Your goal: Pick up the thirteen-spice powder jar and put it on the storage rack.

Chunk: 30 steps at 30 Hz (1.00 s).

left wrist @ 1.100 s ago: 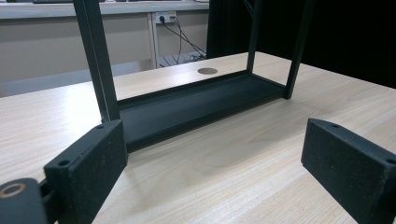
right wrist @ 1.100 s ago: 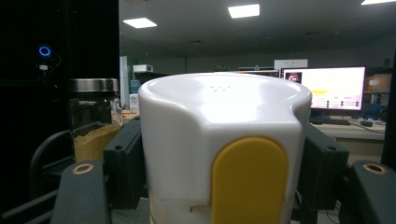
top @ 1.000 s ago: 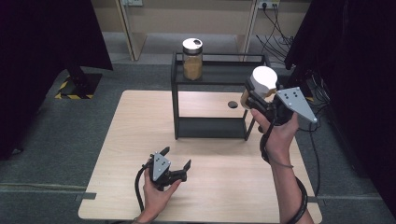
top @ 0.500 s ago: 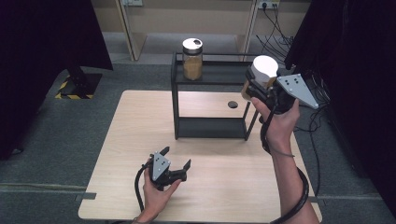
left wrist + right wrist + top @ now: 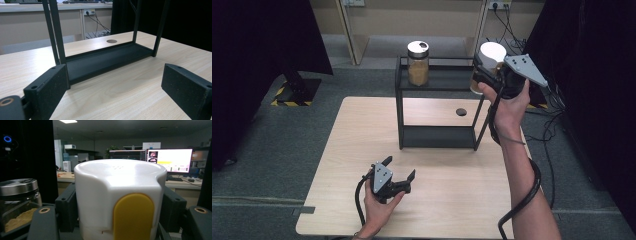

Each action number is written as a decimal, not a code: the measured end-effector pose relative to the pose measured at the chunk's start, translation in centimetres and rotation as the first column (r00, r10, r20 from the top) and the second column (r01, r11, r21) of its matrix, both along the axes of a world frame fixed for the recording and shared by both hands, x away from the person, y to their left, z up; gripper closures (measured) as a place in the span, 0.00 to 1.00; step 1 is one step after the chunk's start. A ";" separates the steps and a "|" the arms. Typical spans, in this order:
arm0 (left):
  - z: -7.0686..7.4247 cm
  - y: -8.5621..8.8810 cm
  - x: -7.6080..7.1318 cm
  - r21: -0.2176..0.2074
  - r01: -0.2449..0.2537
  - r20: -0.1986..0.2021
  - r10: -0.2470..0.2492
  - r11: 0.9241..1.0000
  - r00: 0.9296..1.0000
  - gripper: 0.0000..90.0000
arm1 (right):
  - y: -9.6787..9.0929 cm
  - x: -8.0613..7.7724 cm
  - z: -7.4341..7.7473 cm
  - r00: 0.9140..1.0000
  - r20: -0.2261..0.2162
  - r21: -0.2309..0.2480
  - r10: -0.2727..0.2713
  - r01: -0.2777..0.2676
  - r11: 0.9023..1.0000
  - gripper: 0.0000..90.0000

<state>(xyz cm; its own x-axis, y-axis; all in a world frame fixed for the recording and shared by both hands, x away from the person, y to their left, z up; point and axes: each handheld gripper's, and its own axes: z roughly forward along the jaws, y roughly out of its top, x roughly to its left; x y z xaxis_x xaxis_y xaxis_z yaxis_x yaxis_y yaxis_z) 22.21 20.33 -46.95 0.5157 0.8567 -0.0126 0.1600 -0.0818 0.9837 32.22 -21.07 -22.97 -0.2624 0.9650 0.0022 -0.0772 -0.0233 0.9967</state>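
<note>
Right gripper view: unlabelled white-lidded container (image 5: pixel 120 200), yellow tab, between hand-held gripper (image 5: pixel 120 210) jaws.

White-lidded jar (image 5: pixel 488 61) upright, level with rack top (image 5: pixel 447 80)

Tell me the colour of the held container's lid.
White lid with a yellow tab; clearest in the right gripper view.

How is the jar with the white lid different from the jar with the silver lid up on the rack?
The white-lidded jar has a plastic cap with a yellow tab; the silver-lidded jar has a metal lid. The white-lidded jar is clamped in the right gripper at the top right corner of the rack; the silver-lidded jar stands free on the top shelf. Both are upright, with tan contents.
</note>
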 end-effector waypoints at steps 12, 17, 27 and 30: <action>0.1 0.0 0.0 -0.005 0.007 0.005 -0.007 1.000 1.000 0.07 | 0.7 3.1 1.2 0.997 -0.069 -0.012 -0.042 0.042 0.999 0.34; 0.0 0.0 0.0 -0.006 0.009 0.005 -0.009 1.000 1.000 0.07 | 0.7 3.9 1.5 0.995 -0.080 -0.011 -0.051 0.050 0.999 0.34; 0.0 -0.1 0.1 -0.003 0.013 0.002 -0.013 1.000 1.000 0.07 | 0.4 4.6 1.2 0.995 -0.089 0.012 -0.054 0.055 0.998 0.34; -0.1 -0.1 0.2 -0.003 0.013 -0.001 -0.013 1.000 1.000 0.07 | 0.5 4.7 1.2 0.995 -0.088 0.000 -0.053 0.053 0.999 0.34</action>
<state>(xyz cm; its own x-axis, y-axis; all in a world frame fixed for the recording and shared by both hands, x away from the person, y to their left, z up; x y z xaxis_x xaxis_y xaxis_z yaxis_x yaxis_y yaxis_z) 22.38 20.24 -47.04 0.5269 0.8498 -0.0162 0.1604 -0.0807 0.9838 36.91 -20.56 -21.75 -0.2097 0.9774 0.0255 0.0095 -0.0240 0.9997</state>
